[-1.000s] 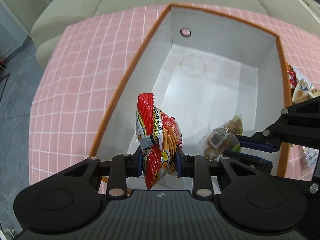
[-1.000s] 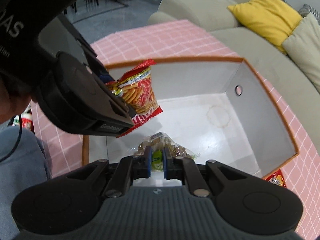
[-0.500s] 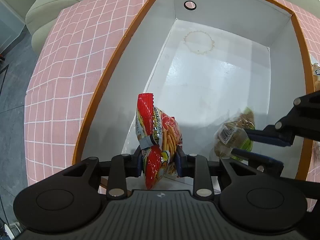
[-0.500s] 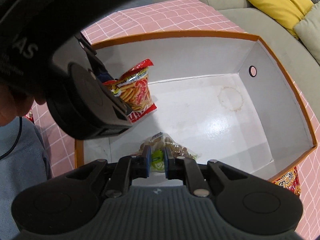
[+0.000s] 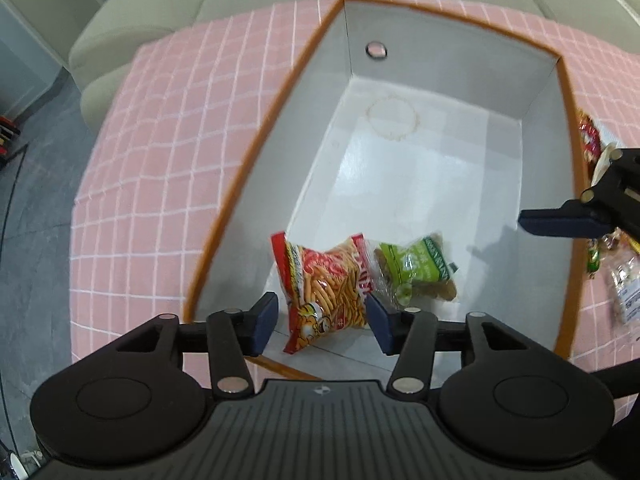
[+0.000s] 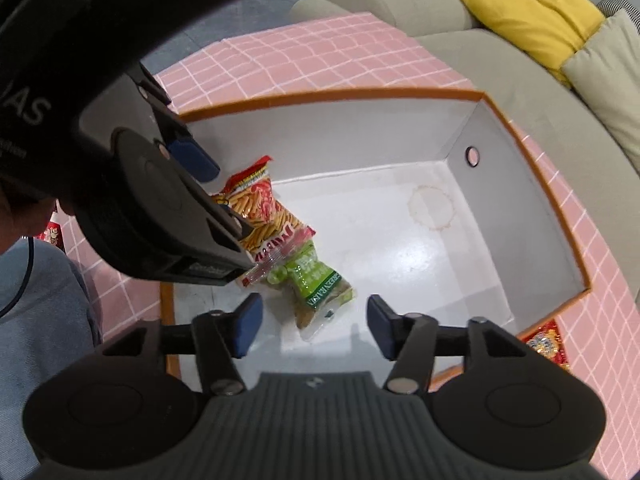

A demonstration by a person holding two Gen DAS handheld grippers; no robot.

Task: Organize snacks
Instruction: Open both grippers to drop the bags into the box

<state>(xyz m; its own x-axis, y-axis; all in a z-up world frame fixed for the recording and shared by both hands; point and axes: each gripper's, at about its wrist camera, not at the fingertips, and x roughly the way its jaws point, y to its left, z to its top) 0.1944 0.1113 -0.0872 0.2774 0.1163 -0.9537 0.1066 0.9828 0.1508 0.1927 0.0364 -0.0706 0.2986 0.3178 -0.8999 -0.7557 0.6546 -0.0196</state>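
Note:
A red snack packet (image 5: pixel 326 286) lies on the floor of the white box with the orange rim (image 5: pixel 256 160), at its near end. A green-labelled clear packet (image 5: pixel 416 266) lies right beside it, touching. My left gripper (image 5: pixel 322 320) is open and empty, just above the red packet. My right gripper (image 6: pixel 314 326) is open and empty above the green packet (image 6: pixel 316 284). The red packet (image 6: pixel 260 208) is partly hidden there by the left gripper's body. One right gripper finger (image 5: pixel 560 222) shows in the left wrist view over the box's right wall.
The box (image 6: pixel 568 240) stands on a pink checked tablecloth (image 5: pixel 160 168). More snack packets (image 5: pixel 618 276) lie on the cloth right of the box, and a red one (image 6: pixel 548 342) by its corner. A beige sofa (image 6: pixel 520 60) with a yellow cushion (image 6: pixel 532 8) is behind.
Both grippers opened and let go of their packets. The red packet and the green packet now lie on the box floor. Both grippers lifted back a little.

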